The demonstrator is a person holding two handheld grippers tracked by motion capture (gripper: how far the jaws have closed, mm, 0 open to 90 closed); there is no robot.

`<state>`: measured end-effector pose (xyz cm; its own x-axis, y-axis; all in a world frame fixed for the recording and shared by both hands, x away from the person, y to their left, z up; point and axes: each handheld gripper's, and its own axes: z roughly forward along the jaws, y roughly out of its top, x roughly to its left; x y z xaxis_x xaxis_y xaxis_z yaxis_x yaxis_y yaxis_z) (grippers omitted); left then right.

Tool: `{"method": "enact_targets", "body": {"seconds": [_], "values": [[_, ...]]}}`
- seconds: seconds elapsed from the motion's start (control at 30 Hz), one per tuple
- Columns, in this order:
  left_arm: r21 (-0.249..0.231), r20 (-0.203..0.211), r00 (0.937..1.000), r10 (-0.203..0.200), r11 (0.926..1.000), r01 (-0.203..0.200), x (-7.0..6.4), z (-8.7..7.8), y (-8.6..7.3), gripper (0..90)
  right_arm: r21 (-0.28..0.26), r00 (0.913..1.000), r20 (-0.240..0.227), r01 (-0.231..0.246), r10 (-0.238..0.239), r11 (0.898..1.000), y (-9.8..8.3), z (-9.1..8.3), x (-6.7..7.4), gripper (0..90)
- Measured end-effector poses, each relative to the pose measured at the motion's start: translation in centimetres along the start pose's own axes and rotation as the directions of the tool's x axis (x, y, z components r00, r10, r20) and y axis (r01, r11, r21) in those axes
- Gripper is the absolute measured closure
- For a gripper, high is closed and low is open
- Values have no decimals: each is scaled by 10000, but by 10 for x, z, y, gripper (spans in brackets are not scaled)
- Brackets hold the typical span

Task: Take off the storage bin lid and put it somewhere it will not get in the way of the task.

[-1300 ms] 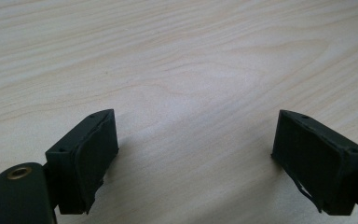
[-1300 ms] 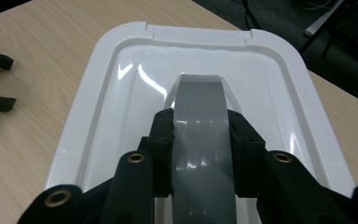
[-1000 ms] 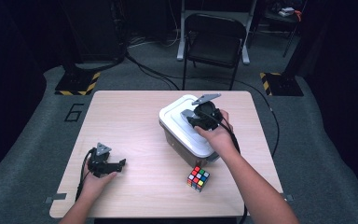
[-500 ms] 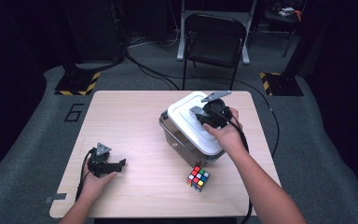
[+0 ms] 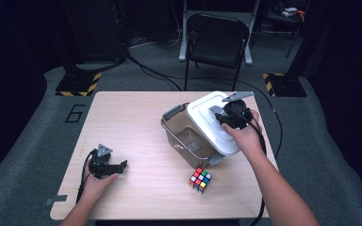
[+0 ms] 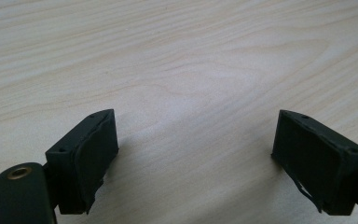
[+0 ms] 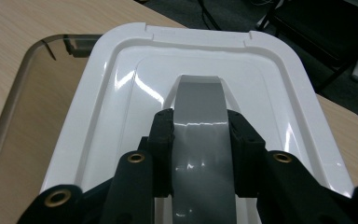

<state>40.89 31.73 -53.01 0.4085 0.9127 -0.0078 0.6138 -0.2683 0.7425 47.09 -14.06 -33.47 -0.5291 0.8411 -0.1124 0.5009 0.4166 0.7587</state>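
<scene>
Since the earlier frames the white lid (image 5: 210,123) has come off the box (image 5: 185,137) and shifted toward 3 o'clock, so about half of the box's inside now lies uncovered.

On the right, the fingers (image 7: 162,140) are clamped on the lid's grey handle (image 7: 200,135), 1 finger on each side of it, with the handle filling the gap between them. That right gripper (image 5: 227,117) sits on top of the lid, with the person's right hand (image 5: 245,137) behind it at 5 o'clock. The lid hangs tilted over the box's 3 o'clock side, and its far edge overhangs the box there. The box is see-through brown with a grey latch at its 10 o'clock corner, and it stands at about 2 o'clock from the middle of the bench (image 5: 132,117).

On the left, the fingers (image 6: 93,156) stand wide apart with only bare wood between them. The left gripper (image 5: 118,167) rests low over the bench at 8 o'clock, well apart from the box, held by the left hand (image 5: 96,181).

1 colourful puzzle cube (image 5: 200,180) lies on the bench near the box, at 6 o'clock from it and touching nothing.
</scene>
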Motion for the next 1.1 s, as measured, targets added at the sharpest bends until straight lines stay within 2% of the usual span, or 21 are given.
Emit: {"method": "enact_targets", "body": {"seconds": [0.07,0.27,0.57,0.83,0.87,0.97,1.1], "values": [[25,0,10000,-19,10000,19,0,0,0,137,9,9999,98,22,-22,10000,-4,-2,-7,668],[13,-11,10000,-28,10000,28,0,0,0,137,-15,9977,500,-450,450,9990,-16,-12,-26,668],[22,-4,10000,-19,10000,19,0,0,0,137,-3,9926,914,-801,798,9968,-28,-21,-44,668],[20,-7,10000,-29,10000,29,0,0,0,137,38,9880,1285,-868,856,9962,-40,-25,-56,668],[17,-10,10000,-30,10000,30,0,0,0,137,42,9854,1348,-1053,1038,9944,-41,-24,-56,668],[19,-14,10000,-32,10000,32,0,0,0,137,116,9852,1404,-1011,985,9948,-46,-22,-61,668],[7,-27,10000,-28,10000,28,0,0,0,137,238,9817,1497,-1229,1180,9921,-51,-19,-64,668]]}}
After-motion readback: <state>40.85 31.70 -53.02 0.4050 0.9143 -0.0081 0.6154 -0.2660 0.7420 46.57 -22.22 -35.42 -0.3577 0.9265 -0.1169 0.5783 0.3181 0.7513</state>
